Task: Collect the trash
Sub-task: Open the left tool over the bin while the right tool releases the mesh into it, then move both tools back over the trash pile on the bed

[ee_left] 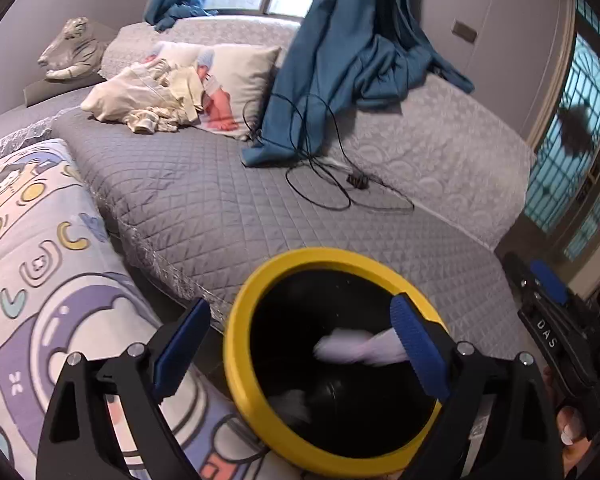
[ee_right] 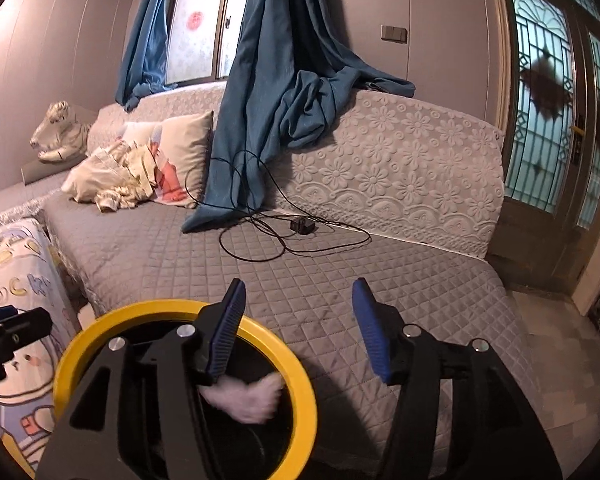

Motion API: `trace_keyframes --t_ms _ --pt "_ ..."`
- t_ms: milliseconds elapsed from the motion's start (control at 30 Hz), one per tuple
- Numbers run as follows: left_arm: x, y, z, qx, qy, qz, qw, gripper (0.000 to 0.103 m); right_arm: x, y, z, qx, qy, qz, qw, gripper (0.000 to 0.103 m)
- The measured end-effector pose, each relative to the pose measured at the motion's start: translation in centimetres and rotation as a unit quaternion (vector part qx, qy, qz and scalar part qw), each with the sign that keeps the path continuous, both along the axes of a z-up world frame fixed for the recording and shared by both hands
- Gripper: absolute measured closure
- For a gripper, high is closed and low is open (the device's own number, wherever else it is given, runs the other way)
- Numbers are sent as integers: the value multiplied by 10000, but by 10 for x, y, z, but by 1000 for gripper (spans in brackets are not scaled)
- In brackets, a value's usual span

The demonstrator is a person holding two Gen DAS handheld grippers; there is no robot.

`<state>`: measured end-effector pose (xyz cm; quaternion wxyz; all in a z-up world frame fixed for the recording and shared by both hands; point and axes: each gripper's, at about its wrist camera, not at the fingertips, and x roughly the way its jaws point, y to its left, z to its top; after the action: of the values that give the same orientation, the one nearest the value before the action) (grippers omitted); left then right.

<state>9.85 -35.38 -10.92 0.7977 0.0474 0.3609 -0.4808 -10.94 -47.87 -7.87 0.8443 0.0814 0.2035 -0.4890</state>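
The step in hand looks like the drop: a piece of trash is going into the bin.

The left gripper (ee_left: 300, 340) hangs over the yellow-rimmed bin (ee_left: 236, 360). Its jaws are spread wide and hold nothing. The bin's mouth lies between and just under them, with the right jaw over the black inside. A white crumpled tissue (ee_left: 352, 350) shows inside the bin, close to that right jaw. It is blurry, so it may be falling, or it may already lie on the black liner; I cannot tell which.

The right gripper (ee_right: 300, 330) has its jaws wide apart too, and they are empty. In its view the bin (ee_right: 304, 396) sits below and left of the jaws, under the left jaw. The tissue (ee_right: 252, 400) shows just below that jaw's tip, inside the yellow ring.

Ahead of both pairs of jaws is the grey quilted sofa (ee_right: 320, 300). Far ahead on it lie a black cable with its charger block (ee_right: 302, 225), a blue curtain (ee_right: 244, 120), a pile of cream clothes (ee_right: 112, 180) and a pillow (ee_right: 184, 148). A cartoon blanket (ee_left: 40, 260) lies to the left of the left jaws.

I think this piece is nearly done. Next, look for more trash. None shows clearly on the sofa. The empty jaws must swing away from the bin, find a new scrap, and close on it gently.
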Motion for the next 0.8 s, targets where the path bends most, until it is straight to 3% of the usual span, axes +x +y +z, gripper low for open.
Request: trace_keyframes --t_ms 267,433,533,567,700,800 --pt "17 81 32 -199 -480 857 9950 13 9 29 8 -195 -315 612 9974 45" --pt "16 149 47 -46 -1050 1587 9817 10 22 63 16 -517 -447 1167 9908 41" --pt "16 194 51 -68 -1026 1921 9760 8 32 82 21 -641 -604 1445 9856 37" --pt "16 208 52 -46 -1027 2009 9742 8 37 90 22 -654 -640 1615 9826 32" --pt "22 271 53 201 -1172 2779 9532 8 54 116 26 -657 -617 2322 9685 27" --pt "23 320 54 136 -1187 3379 9336 8 63 137 23 -706 -627 2730 9574 18"
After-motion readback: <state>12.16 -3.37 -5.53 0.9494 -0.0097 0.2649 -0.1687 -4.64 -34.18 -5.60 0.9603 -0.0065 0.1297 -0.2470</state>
